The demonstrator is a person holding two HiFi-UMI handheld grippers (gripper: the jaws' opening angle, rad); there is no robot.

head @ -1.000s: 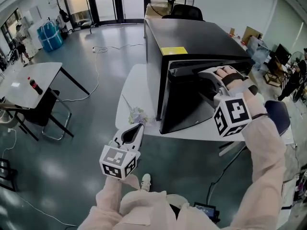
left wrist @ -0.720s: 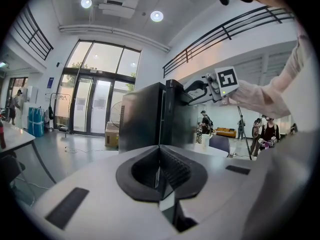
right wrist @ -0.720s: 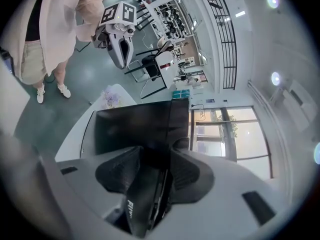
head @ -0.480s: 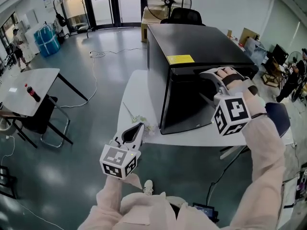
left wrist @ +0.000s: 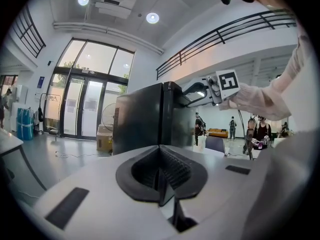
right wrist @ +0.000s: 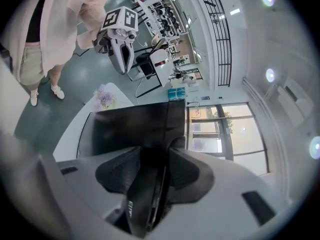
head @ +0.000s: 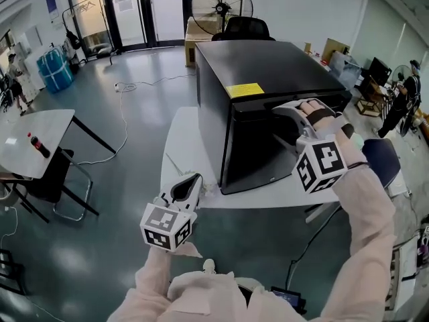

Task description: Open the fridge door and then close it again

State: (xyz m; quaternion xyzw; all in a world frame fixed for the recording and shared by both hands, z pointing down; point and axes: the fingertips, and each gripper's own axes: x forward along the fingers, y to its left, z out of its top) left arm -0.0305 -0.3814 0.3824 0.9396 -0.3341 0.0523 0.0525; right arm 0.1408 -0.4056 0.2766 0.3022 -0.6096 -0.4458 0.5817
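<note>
Head view: one black fridge stands on a white table, with one yellow label on its top, the print too small to read. The right gripper is at the top edge of the door, far right. The left gripper hangs near, over the floor. Left gripper view: jaws pressed together, nothing between them. Right gripper view: jaws pinch the door's edge, and the lettering there is unreadable.
</note>
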